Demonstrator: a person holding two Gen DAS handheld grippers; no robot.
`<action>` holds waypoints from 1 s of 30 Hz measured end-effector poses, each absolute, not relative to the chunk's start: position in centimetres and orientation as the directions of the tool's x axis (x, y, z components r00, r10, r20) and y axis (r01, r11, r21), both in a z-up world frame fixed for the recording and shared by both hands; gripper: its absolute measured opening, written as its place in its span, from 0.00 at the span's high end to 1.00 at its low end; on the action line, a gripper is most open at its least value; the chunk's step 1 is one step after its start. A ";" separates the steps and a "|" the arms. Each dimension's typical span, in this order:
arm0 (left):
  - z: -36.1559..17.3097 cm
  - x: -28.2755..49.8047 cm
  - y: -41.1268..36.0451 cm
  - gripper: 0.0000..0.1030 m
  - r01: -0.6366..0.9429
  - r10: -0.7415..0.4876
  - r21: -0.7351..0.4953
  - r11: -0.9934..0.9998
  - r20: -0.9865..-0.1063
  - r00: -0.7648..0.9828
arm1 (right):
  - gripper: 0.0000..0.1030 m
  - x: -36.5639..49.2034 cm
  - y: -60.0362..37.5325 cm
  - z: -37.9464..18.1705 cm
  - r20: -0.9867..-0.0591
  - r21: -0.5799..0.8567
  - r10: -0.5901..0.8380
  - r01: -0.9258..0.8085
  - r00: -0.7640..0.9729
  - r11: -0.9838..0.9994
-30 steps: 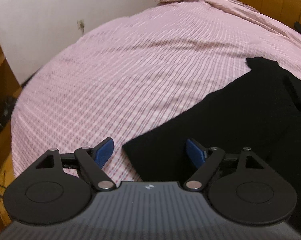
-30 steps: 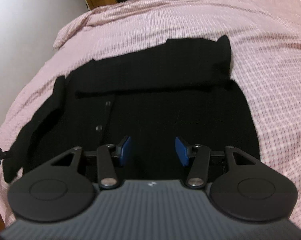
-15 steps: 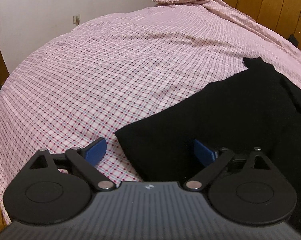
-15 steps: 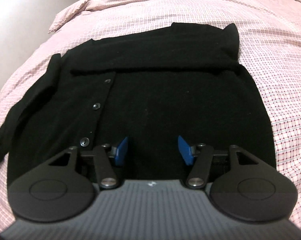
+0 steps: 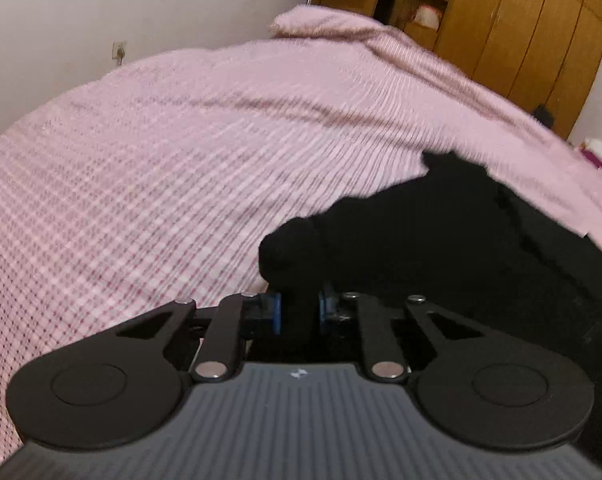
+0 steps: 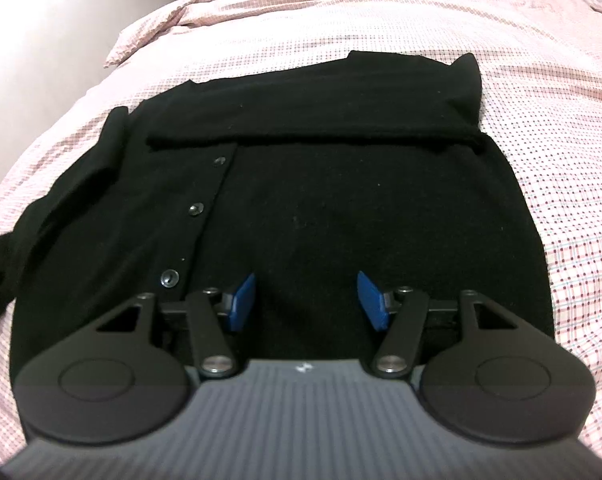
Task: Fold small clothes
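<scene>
A black button-front cardigan [image 6: 341, 200] lies spread on the pink checked bed cover [image 6: 541, 80], with a sleeve folded across its upper part. In the left wrist view my left gripper [image 5: 299, 308] has its jaws closing on the near corner of the cardigan [image 5: 441, 240]. The cloth is bunched up between the blue pads [image 5: 275, 312]. My right gripper [image 6: 307, 302] hovers over the cardigan's near edge, right of the buttons [image 6: 197, 209]. It is open and nothing sits between its fingers.
The bed cover [image 5: 181, 160] stretches far to the left and ahead. A wooden wardrobe [image 5: 521, 20] stands beyond the bed, and a bunched end of the cover [image 5: 321, 24] lies near it. A white wall with a socket [image 5: 119, 49] borders the bed's left side.
The left jaws went from wide open around the cardigan's corner to closed on it, and the cloth now rises in a bunch. The left view tilted upward. The right gripper edged closer and stays open.
</scene>
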State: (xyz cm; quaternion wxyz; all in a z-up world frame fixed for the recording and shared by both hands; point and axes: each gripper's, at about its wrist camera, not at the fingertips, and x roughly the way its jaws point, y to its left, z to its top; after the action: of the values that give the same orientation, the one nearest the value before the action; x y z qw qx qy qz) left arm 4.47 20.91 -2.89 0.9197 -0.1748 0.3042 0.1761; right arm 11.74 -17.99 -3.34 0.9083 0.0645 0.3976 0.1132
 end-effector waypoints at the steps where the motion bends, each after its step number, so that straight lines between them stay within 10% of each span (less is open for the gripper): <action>1: -2.4 4.4 20.7 0.83 -0.421 0.209 -0.226 0.879 -0.610 0.764 | 0.42 11.7 -18.0 -3.3 -0.707 0.208 0.258 -0.155 0.659 0.966; 15: 5.6 8.2 13.8 0.83 -0.138 0.001 -0.255 0.957 -0.472 0.881 | 0.43 11.2 -19.5 -2.1 -0.687 0.264 0.284 -0.135 0.668 0.955; 30: 0.4 14.4 2.6 0.83 0.051 -0.168 -0.211 0.976 -0.590 0.789 | 0.43 10.8 -22.3 -2.5 -0.679 0.292 0.269 -0.084 0.683 0.953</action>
State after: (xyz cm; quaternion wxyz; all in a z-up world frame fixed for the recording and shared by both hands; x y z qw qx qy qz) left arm 14.42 2.61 0.41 0.9414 -0.0921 0.3192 -0.0581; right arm 10.78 -22.25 -2.45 0.9095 0.1193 0.3863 0.0970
